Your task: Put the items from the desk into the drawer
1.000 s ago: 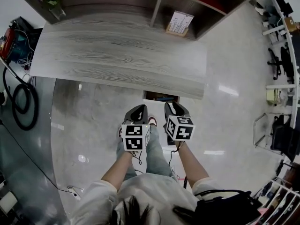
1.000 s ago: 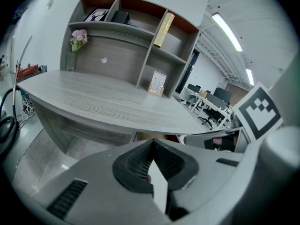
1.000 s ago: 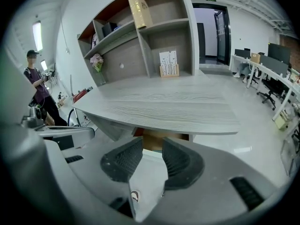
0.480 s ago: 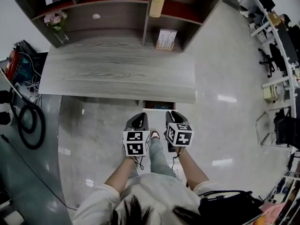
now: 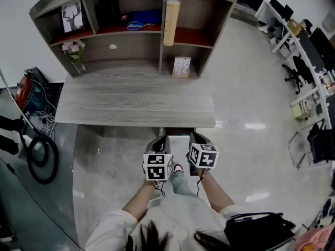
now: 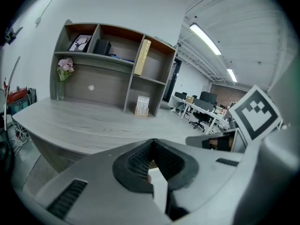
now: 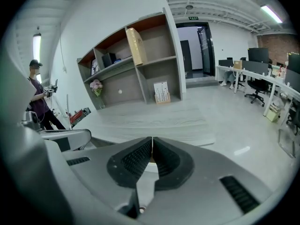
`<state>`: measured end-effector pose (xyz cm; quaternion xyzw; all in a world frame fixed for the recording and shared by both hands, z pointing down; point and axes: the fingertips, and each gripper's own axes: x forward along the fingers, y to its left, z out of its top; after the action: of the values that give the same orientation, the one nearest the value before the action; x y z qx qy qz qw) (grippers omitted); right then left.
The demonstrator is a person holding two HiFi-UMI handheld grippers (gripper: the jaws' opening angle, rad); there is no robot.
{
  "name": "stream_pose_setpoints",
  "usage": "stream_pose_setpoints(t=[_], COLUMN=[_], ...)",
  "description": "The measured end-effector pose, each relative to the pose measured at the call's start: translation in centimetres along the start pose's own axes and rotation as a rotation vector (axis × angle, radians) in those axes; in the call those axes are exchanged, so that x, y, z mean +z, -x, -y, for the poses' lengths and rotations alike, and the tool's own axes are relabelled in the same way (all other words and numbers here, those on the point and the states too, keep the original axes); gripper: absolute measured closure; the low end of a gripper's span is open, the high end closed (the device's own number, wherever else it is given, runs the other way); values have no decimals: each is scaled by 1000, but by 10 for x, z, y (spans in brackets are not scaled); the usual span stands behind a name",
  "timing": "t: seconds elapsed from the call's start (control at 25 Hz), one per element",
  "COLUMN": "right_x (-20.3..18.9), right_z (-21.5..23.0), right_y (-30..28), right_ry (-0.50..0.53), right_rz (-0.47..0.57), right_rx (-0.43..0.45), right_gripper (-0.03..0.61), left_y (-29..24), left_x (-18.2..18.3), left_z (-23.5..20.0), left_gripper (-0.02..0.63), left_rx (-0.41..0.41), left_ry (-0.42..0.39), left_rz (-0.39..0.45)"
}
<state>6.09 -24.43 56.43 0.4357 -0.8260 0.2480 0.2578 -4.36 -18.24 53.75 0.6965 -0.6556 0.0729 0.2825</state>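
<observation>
The calendar [image 5: 181, 67] stands at the back of the table [image 5: 136, 101], in the shelf's [image 5: 207, 35] lower right bay, well apart from both grippers. It looks light, thin and bendable, so pinch its top edge gently. Your left gripper [image 6: 152, 144] has its fingers pressed together on nothing. The right gripper's [image 7: 152, 140] fingers have just been closing and meet empty.

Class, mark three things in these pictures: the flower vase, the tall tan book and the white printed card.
flower vase [image 5: 74, 47]: head view, on the pink blossoms.
tall tan book [image 5: 171, 22]: head view, middle of its spine.
white printed card [image 5: 181, 67]: head view, centre of its printed face.
</observation>
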Motion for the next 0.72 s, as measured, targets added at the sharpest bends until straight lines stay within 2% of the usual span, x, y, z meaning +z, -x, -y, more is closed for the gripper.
stream_pose_setpoints(t=[0.24, 0.48, 0.72], right_x=[16, 40, 52], right_z=[-3, 0, 8], right_y=[12, 20, 21], right_ry=[14, 42, 36], right_rz=[37, 107, 131], right_rx=[6, 13, 31], right_gripper=[577, 577, 577], left_y=[10, 9, -1], left_x=[18, 36, 45], left_z=[9, 17, 25], left_gripper=[615, 615, 615], left_rx=[-7, -8, -16], left_ry=[-29, -29, -35], left_rz=[29, 64, 73])
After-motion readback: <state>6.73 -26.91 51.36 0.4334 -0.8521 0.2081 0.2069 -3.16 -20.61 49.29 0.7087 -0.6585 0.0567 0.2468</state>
